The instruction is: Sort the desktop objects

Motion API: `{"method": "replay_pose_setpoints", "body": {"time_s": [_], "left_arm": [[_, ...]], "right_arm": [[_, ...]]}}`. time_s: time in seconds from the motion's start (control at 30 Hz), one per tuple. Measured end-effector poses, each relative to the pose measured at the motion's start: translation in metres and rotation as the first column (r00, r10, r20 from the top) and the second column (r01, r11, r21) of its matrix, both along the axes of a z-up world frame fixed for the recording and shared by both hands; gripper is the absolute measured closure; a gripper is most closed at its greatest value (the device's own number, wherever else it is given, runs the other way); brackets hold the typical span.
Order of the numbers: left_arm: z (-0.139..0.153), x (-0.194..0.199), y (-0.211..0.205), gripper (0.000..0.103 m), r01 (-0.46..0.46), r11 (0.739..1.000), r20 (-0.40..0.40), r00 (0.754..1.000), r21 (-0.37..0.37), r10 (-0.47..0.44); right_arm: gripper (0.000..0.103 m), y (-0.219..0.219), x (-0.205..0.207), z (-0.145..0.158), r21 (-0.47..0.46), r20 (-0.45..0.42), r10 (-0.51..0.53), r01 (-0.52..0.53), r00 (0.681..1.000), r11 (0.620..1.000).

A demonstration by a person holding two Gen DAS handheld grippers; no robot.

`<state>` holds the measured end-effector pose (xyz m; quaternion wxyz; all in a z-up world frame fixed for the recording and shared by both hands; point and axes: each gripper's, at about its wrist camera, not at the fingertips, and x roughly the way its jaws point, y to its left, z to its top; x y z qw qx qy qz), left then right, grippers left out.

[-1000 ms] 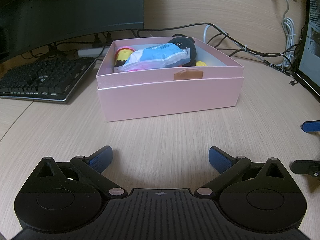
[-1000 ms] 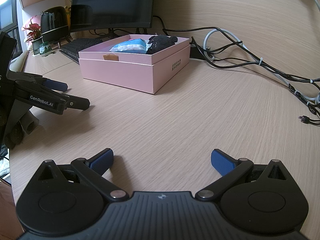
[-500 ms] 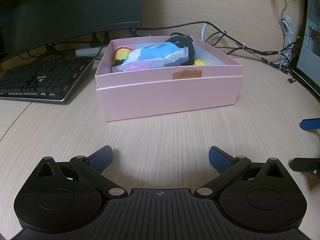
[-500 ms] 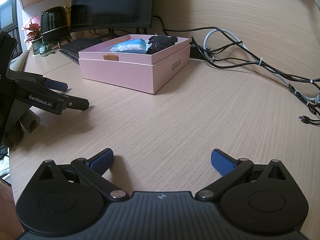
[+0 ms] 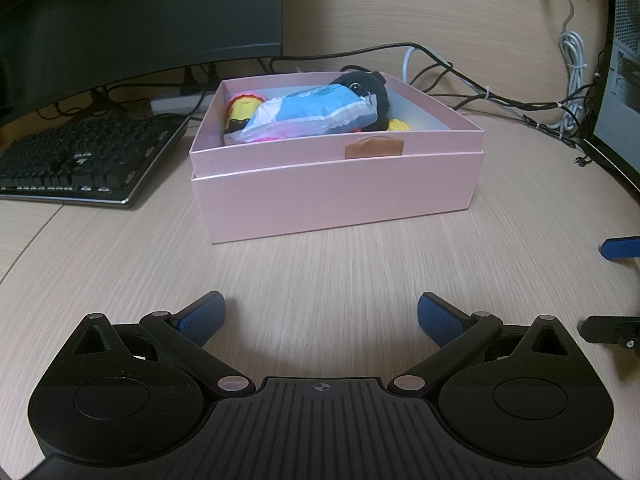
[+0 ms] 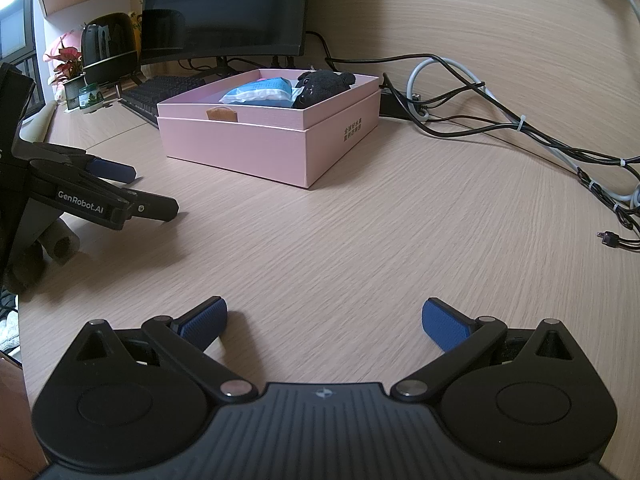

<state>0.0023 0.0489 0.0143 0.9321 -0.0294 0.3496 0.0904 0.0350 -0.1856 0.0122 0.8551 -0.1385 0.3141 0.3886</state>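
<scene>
both cameras sit low over the desk (image 5: pixel 320 272); both see the pink box (image 5: pixel 336 196), the left nearer.

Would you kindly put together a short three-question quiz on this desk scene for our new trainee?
1. True or false: the left gripper is shut on the blue snack packet.
2. Which lies inside the pink box? A) the keyboard B) the black plush toy C) the cable bundle
3. Fill in: in the right wrist view, the right gripper is open and holds ____.

Key
1. False: it is open and empty, over bare desk in front of the box.
2. B: the plush lies next to the packet.
3. Nothing.
</scene>
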Motion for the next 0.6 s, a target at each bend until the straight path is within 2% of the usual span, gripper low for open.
{"method": "replay_pose_setpoints", "body": {"time_s": [0.6], "left_arm": [[-0.0003, 0.0001, 0.0006, 0.0, -0.004, 1.0, 0.005, 1.0, -0.004, 0.004]], "right_arm": [[0.0, -0.0001, 0.0001, -0.0001, 0.0, 0.0, 0.0, 0.0, 1.0, 1.0]]}}
